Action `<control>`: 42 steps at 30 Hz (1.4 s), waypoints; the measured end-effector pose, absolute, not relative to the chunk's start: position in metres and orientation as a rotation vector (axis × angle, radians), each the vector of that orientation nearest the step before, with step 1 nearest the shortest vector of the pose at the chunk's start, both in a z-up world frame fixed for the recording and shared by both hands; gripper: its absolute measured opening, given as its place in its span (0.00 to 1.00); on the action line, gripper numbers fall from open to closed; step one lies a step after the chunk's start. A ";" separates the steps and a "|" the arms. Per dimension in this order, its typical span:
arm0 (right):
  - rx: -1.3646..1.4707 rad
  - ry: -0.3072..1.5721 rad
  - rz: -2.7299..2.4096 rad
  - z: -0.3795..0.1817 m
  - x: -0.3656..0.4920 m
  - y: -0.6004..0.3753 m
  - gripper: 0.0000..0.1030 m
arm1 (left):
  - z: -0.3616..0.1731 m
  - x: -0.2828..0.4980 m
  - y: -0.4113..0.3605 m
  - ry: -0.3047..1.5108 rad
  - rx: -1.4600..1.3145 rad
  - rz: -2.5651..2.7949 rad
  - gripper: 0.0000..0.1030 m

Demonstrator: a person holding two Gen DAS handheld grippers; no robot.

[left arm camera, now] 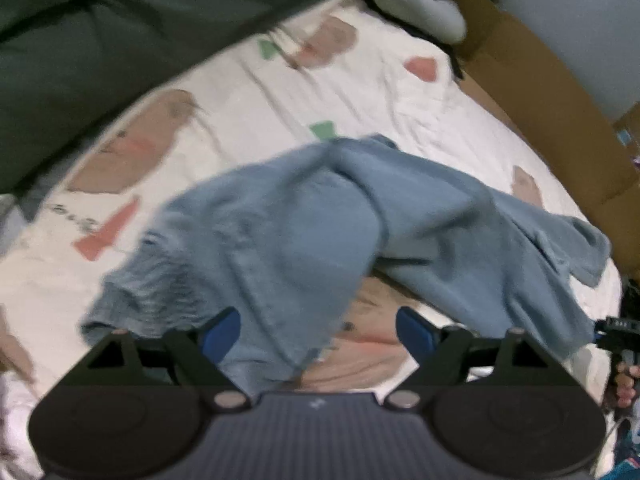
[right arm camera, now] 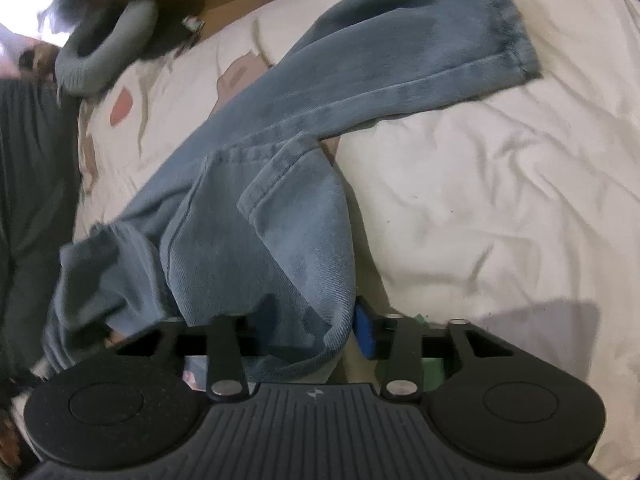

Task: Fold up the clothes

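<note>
Blue denim jeans (right arm camera: 256, 184) crumpled on patterned bed sheet (left arm camera: 256, 92). Left gripper (left arm camera: 318, 330) spread wide above fabric; right gripper (right arm camera: 320, 330) pinching a denim fold.

Faded blue jeans (right arm camera: 248, 184); white sheet (right arm camera: 480, 184) w/ pink, brown, green prints; prob. dark-green blanket (left arm camera: 100, 32).
</note>
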State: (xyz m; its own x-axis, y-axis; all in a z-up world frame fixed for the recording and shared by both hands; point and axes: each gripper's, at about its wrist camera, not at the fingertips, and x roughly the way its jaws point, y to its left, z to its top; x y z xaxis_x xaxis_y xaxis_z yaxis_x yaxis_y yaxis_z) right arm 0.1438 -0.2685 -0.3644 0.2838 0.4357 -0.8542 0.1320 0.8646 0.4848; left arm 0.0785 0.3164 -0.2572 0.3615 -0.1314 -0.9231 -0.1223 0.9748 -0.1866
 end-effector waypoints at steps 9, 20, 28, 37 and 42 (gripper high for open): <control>0.394 1.184 0.185 -0.326 0.146 -0.281 0.03 | -0.279 0.094 0.377 1.203 -0.207 0.168 0.85; 0.373 1.037 0.133 -0.265 0.171 -0.300 0.03 | -0.317 0.108 0.407 1.249 -0.335 0.219 0.82; 0.292 1.035 0.138 -0.248 0.187 -0.283 0.02 | -0.319 0.109 0.399 1.270 -0.222 0.175 0.33; 0.343 1.039 0.103 -0.257 0.177 -0.295 0.02 | -0.272 0.113 0.403 1.217 -0.182 0.174 0.16; 0.351 0.986 0.130 -0.234 0.183 -0.290 0.02 | -0.226 0.129 0.406 1.121 -0.152 0.196 0.16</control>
State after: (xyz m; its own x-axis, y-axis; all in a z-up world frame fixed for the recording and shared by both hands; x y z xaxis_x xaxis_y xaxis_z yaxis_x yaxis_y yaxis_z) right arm 0.1832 -0.2901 -0.2337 0.5500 0.2649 -0.7920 0.0505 0.9361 0.3482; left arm 0.1289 0.4057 -0.2263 0.4204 0.0792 -0.9039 -0.2314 0.9726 -0.0225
